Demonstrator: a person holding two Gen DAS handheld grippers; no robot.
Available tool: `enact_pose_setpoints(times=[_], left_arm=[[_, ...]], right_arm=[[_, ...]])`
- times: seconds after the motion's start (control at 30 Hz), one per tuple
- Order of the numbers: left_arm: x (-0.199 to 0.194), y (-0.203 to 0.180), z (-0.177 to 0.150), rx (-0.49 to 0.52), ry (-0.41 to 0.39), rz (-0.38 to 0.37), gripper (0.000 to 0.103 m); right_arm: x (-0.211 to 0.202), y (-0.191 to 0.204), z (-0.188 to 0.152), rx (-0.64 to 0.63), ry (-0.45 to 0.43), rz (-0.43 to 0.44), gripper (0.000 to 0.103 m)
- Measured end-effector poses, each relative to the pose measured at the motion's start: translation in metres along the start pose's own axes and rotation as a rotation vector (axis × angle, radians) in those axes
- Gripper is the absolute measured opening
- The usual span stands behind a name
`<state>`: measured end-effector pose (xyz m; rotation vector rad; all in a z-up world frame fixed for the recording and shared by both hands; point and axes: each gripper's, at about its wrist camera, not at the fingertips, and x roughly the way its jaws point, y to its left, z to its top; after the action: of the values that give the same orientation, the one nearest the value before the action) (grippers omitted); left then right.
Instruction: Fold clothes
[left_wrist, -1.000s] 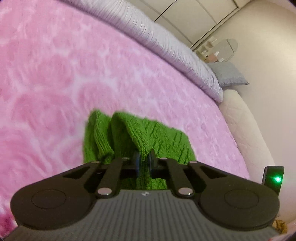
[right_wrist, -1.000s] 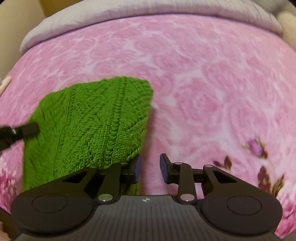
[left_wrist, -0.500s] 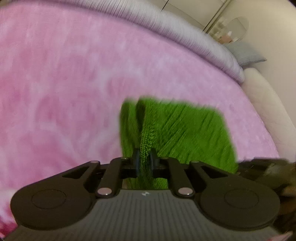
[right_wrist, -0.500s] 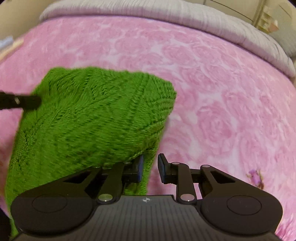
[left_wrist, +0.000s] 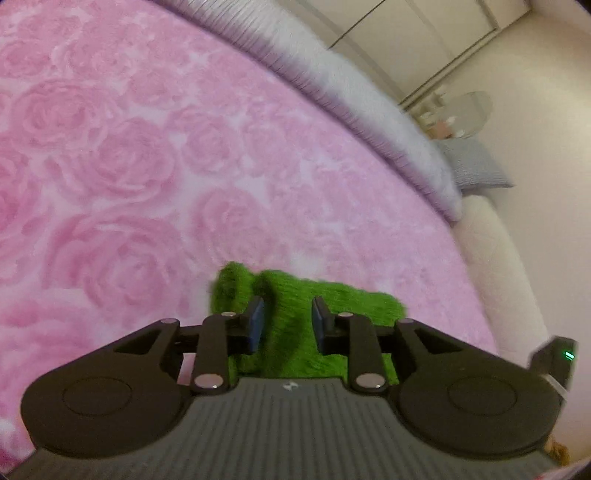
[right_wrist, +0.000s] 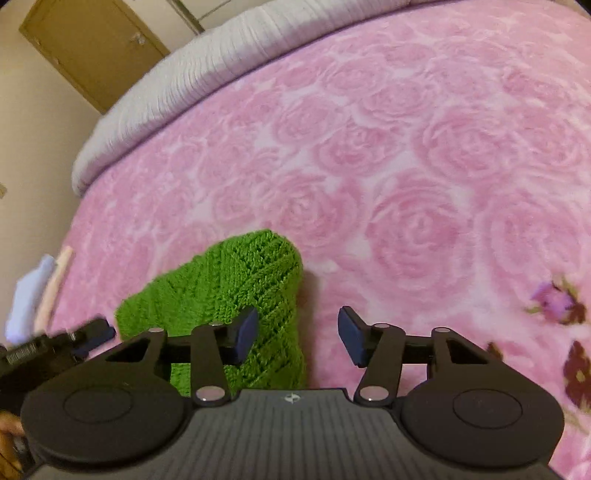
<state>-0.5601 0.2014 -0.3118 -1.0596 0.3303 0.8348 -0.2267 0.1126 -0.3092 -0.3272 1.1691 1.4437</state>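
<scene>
1. Left gripper (left_wrist: 287, 322) has its jaws spread apart, holding nothing; the green knit (left_wrist: 295, 332) lies under and between the fingers.
2. Right gripper (right_wrist: 298, 336) is wide open and empty, its left finger over the knit's (right_wrist: 236, 288) edge, its right finger over bare blanket (right_wrist: 406, 184).
3. The knit lies bunched in a folded heap on the pink rose-print blanket, near the edge closest to both cameras.
4. From the right wrist, the left gripper (right_wrist: 92, 334) shows at the knit's far left side.
5. A grey quilt (right_wrist: 184, 85) runs along the blanket's far edge.
6. Pale folded cloths (right_wrist: 33, 295) sit at the blanket's left edge.
</scene>
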Motion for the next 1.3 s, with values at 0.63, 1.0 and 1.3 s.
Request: enact_pose_setpoints(times=[0.63,1.0,1.3], left_arm=[[0.015,0.009,0.005,0.16,-0.038,0.098,0.007],[-0.032,-0.022,-0.021,0.238,-0.094,0.197,0.01],[-0.095,-0.035,-0.073,0.164,-0.089,0.171,0.02]], right_arm=[[0.027,0.047,-0.002,-0.242,0.041,-0.021,0.027],[0.028,0.082,-0.02,-0.418,0.017,-0.195,0.029],[-0.01,0.101,-0.037,-0.454,-0.038,-0.249,0.043]])
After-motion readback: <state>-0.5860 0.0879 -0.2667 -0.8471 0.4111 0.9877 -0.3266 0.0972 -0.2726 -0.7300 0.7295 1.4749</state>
